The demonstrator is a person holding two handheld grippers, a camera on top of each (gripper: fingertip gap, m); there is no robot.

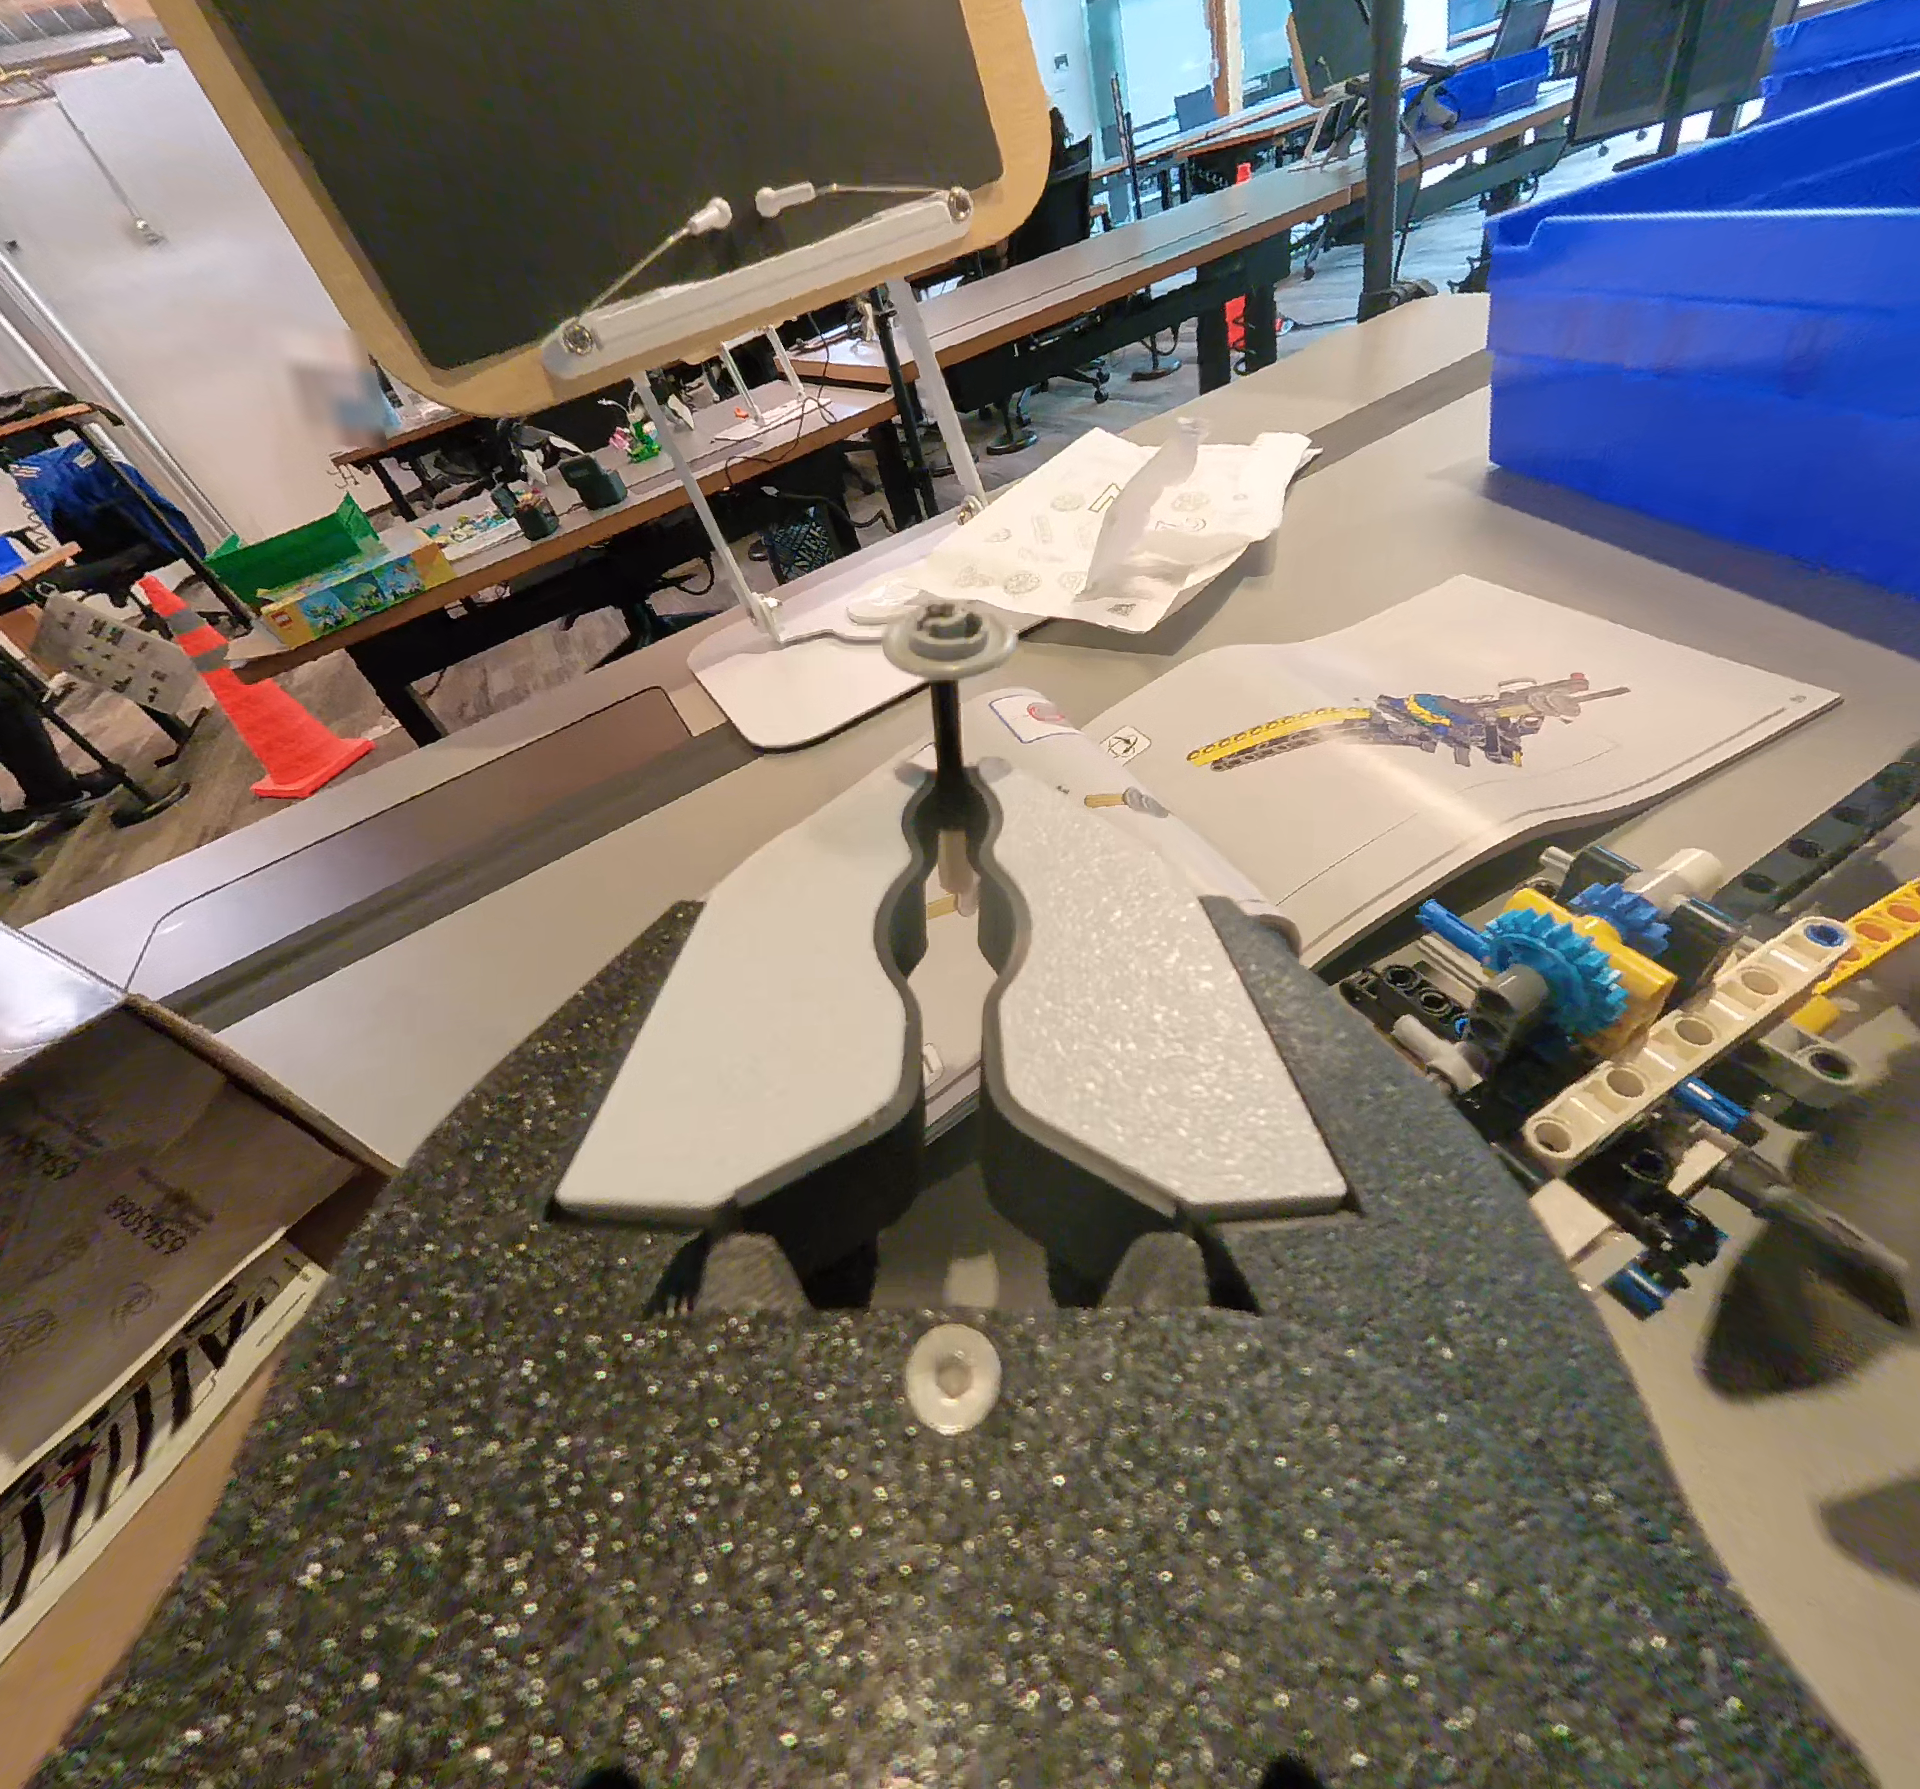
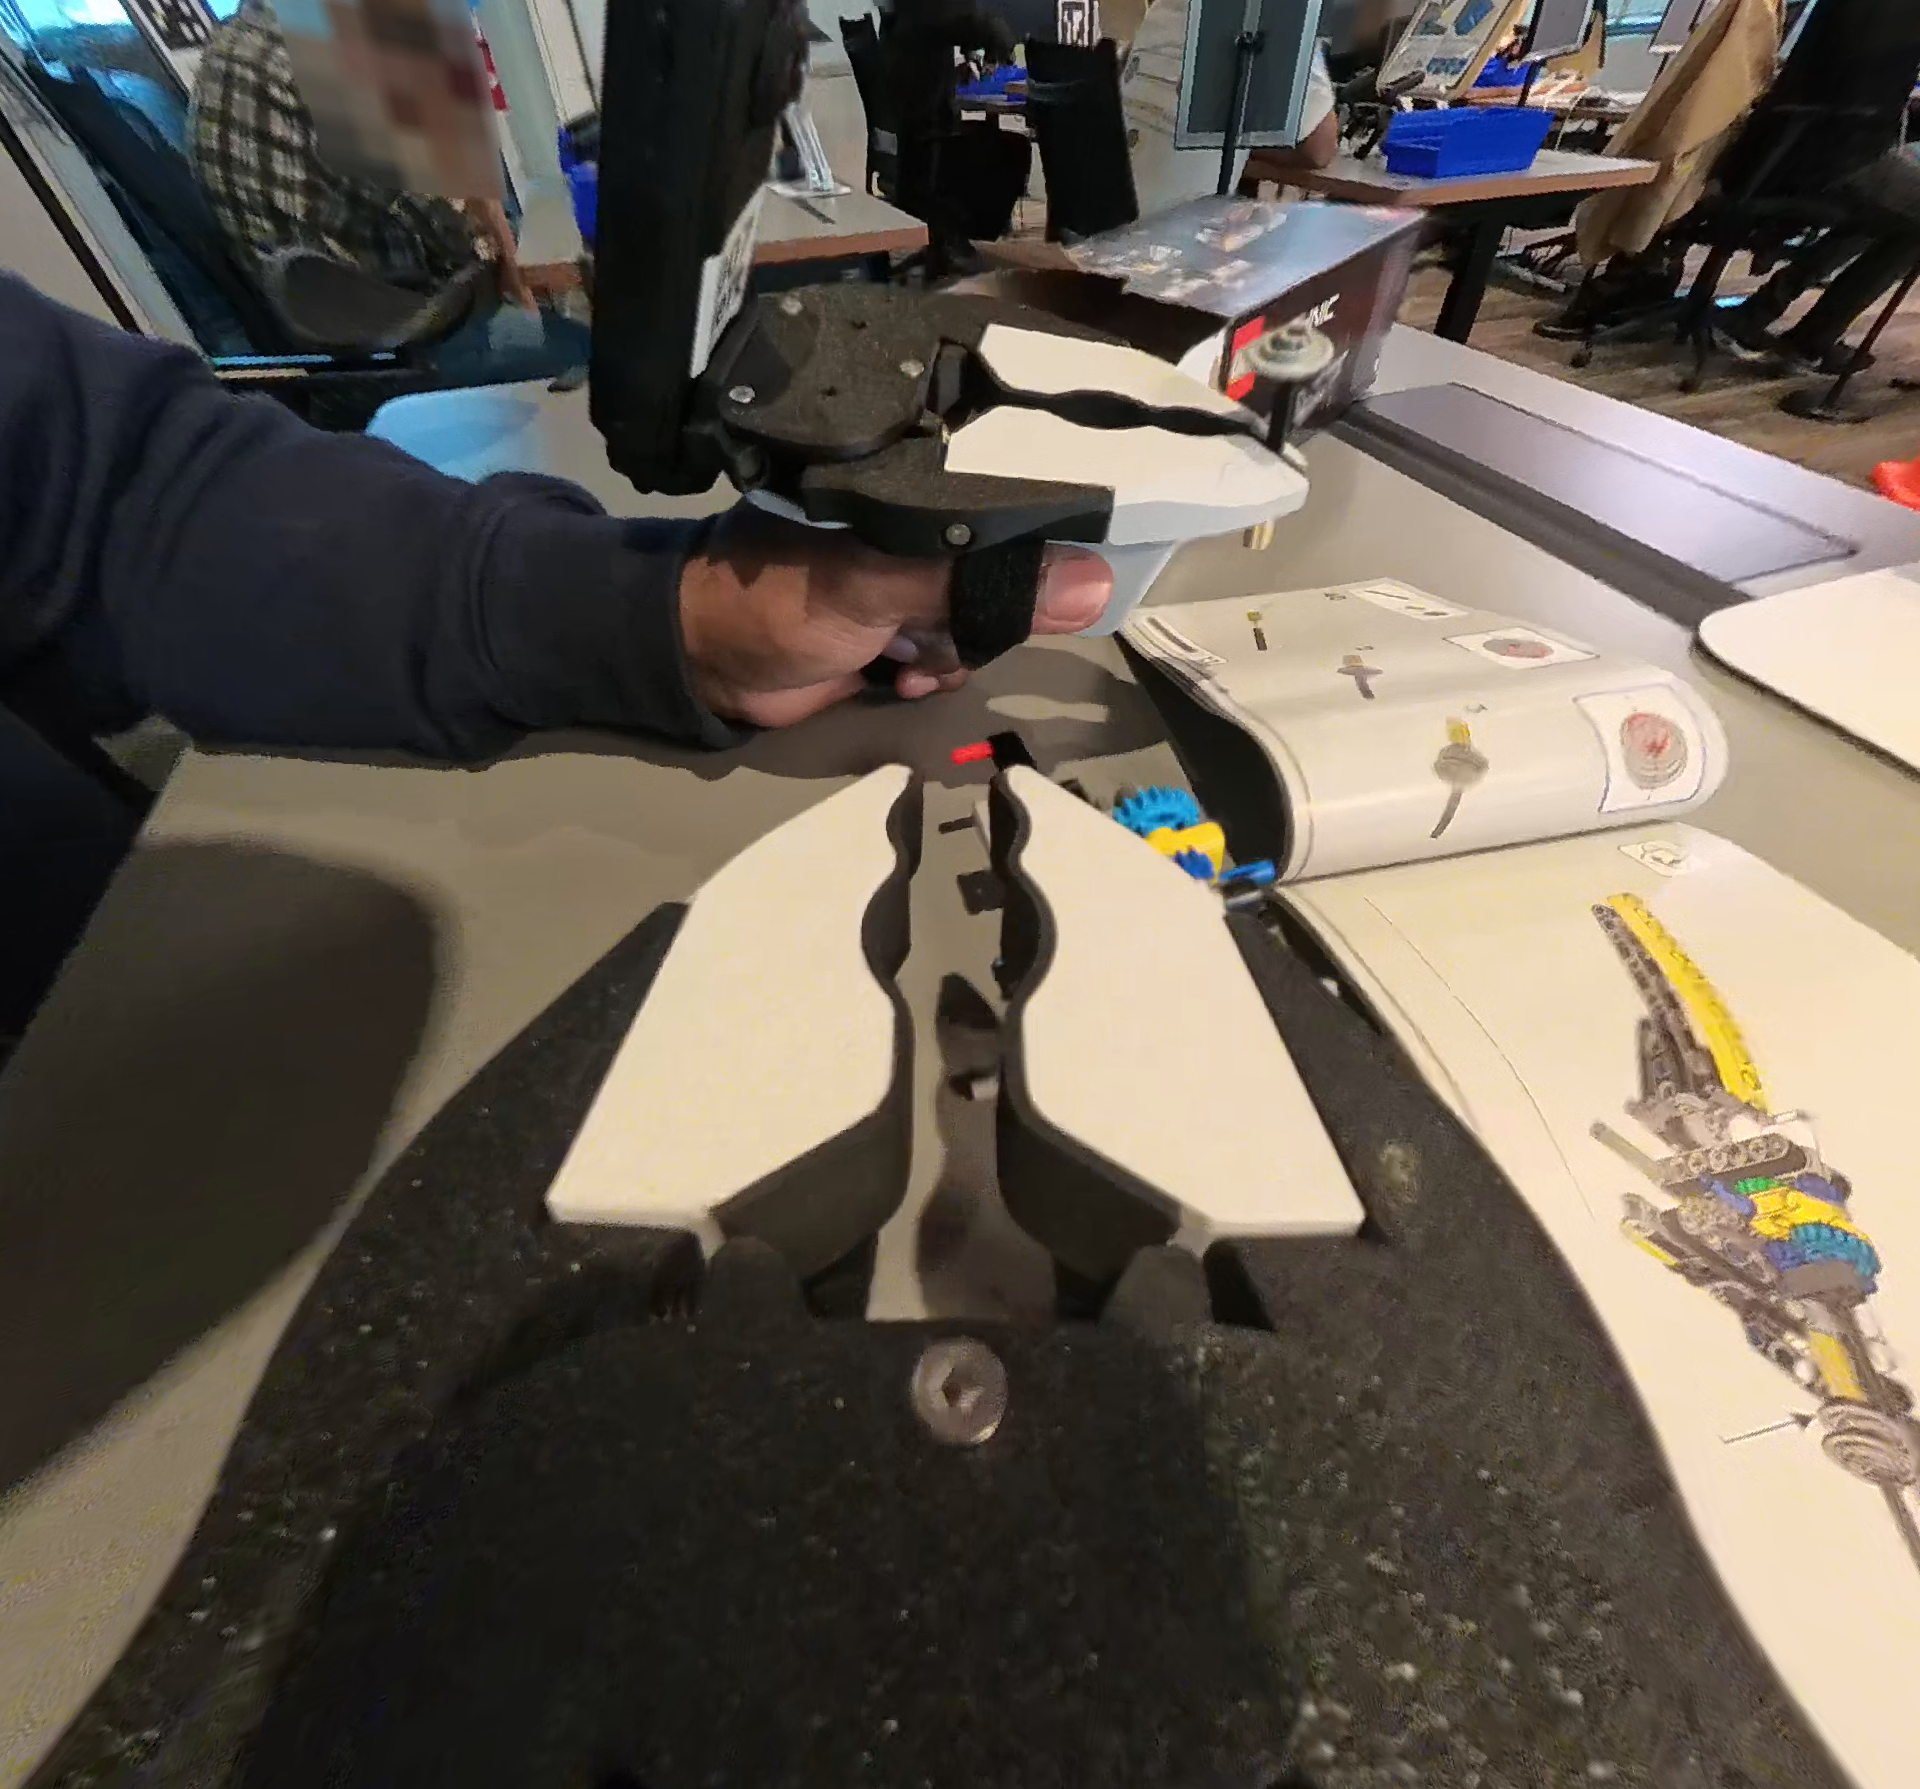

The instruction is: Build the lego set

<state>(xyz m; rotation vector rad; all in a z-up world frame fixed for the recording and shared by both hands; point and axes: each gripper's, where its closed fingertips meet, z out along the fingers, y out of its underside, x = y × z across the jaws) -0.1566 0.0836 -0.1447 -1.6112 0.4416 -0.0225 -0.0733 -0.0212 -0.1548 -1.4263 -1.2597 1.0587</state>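
Note:
My left gripper (image 1: pixel 949 789) is shut on a black axle (image 1: pixel 948 737) that stands upright with a grey disc (image 1: pixel 948 643) on top and a tan pin end below the fingers. It also shows in the right wrist view (image 2: pixel 1273 446), held in a hand above the table, with the axle and disc (image 2: pixel 1288 355) at its tip. My right gripper (image 2: pixel 956 789) is low over the table, jaws a little apart and empty. A red pin (image 2: pixel 971 753) and small black pieces lie just beyond it. The part-built lego model (image 1: pixel 1558 991) with a blue gear (image 2: pixel 1153 812) lies beside the booklet.
The open instruction booklet (image 1: pixel 1455 752) (image 2: pixel 1455 731) lies on the grey table. A dark board on a white stand (image 1: pixel 582 108), a crumpled paper bag (image 1: pixel 1122 524) and blue bins (image 1: pixel 1714 389) stand behind it. A dark set box (image 2: pixel 1299 285) sits at the table's left side. Across from one pair of fingers to the other is roughly 15 centimetres.

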